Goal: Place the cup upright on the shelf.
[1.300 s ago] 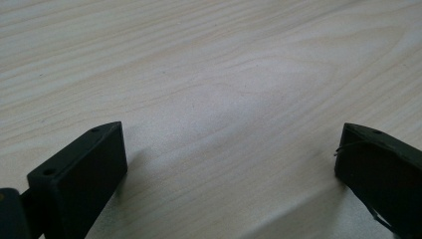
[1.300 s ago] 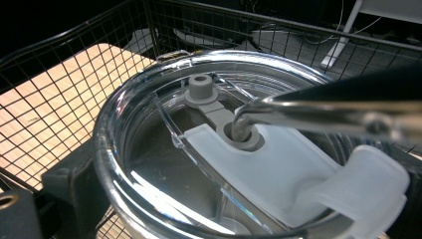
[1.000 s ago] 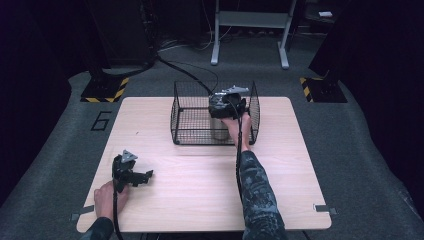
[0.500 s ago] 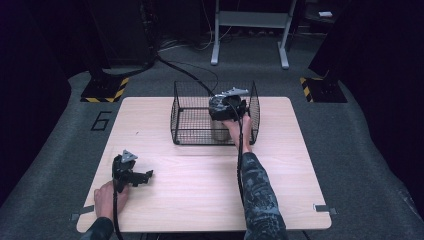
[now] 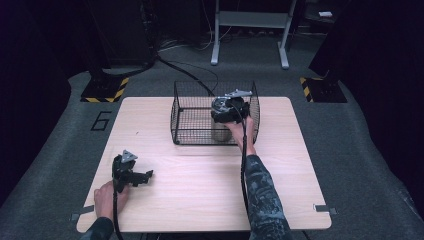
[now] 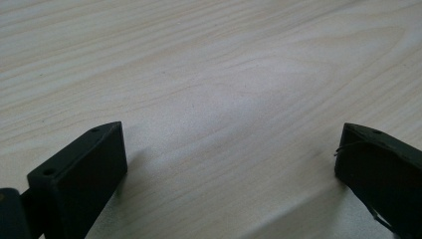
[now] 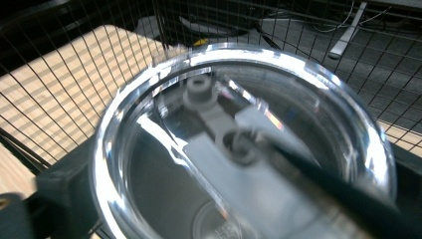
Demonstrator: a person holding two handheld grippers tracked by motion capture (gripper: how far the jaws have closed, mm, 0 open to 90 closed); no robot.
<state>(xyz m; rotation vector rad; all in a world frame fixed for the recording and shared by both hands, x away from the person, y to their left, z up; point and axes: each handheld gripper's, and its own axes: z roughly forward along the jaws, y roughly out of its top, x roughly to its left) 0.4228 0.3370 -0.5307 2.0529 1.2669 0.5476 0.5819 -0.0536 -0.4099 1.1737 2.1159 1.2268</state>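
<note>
A black wire basket (image 5: 192, 117) stands at the back middle of the wooden table (image 5: 200, 195). Inside its right half is a grey tumbler (image 5: 219, 132) with a clear lid (image 7: 249, 139). My right gripper (image 5: 227, 107) reaches into the basket from above and is shut on the tumbler's top. In the right gripper view its black jaws press both sides of the lid's rim. My left gripper (image 5: 145, 176) rests on the table near the front left corner. It is open, with bare wood between its fingers (image 6: 79, 169).
The basket's mesh walls (image 7: 59, 74) closely surround the tumbler and the right gripper. Around the table lies dark floor, with a metal stand (image 5: 250, 30) behind and yellow-black striped blocks (image 5: 105, 92) at both back corners.
</note>
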